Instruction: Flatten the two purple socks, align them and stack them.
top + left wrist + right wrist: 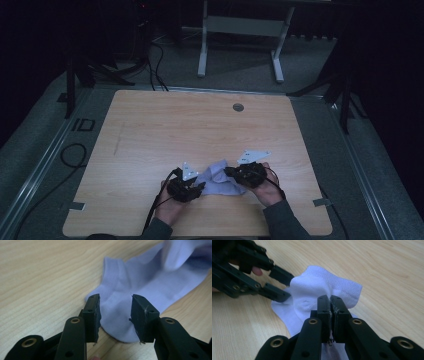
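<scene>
Near the tabletop's [150, 125] front edge, your right tongs [329, 298] pinch the soft, light sock [322, 287]; left tongs [115, 312] half-open straddle its toe—grab there.

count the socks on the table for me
1 for sure: a pale sock lies bunched between the left gripper and right gripper. A second could be hidden in its folds.

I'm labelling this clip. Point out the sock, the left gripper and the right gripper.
sock [150, 282]: left gripper view, flat middle.
left gripper [115, 315]: left gripper view, gap between the jaws.
right gripper [330, 305]: right gripper view, seam between the shut jaws.
</scene>
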`<state>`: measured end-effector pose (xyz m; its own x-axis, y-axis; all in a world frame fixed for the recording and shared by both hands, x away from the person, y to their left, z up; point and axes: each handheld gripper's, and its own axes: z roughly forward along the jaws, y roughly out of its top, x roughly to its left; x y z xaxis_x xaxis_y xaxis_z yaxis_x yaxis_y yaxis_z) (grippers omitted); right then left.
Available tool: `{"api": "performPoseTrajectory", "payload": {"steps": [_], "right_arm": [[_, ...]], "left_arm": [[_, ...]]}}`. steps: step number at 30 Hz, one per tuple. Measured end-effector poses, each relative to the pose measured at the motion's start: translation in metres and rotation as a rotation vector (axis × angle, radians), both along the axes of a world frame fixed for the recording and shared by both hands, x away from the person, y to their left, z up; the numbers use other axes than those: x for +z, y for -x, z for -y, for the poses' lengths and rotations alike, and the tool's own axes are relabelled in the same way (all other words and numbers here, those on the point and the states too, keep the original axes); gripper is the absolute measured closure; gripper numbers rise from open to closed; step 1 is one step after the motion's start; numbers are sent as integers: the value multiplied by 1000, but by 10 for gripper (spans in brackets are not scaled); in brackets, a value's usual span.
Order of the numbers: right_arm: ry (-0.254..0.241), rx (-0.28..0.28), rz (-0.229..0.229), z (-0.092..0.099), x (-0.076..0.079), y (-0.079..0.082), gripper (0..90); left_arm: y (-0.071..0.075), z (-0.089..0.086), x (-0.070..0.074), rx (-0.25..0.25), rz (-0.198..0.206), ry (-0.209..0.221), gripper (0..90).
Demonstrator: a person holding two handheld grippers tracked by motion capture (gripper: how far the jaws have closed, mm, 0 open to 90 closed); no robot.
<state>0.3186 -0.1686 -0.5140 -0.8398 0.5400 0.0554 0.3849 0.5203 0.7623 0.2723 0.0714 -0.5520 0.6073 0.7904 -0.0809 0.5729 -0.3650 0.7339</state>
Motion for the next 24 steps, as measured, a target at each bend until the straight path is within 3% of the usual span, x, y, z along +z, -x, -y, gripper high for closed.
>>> {"api": "performPoseTrajectory", "payload": {"steps": [9,12,16,20,24], "right_arm": [[4,22,-5,-7,-8,2,865],[4,28,-4,-9,-9,3,865],[6,36,-6,-11,-10,3,865],[14,42,-11,-12,-11,4,862],[3,29,3,-11,-7,7,765]], "left_arm": [[3,6,13,-58,5,69,573],[3,11,13,-81,-3,69,585],[2,18,11,-97,-4,58,647],[2,22,11,-117,4,43,791],[2,21,12,-107,12,32,880]]}}
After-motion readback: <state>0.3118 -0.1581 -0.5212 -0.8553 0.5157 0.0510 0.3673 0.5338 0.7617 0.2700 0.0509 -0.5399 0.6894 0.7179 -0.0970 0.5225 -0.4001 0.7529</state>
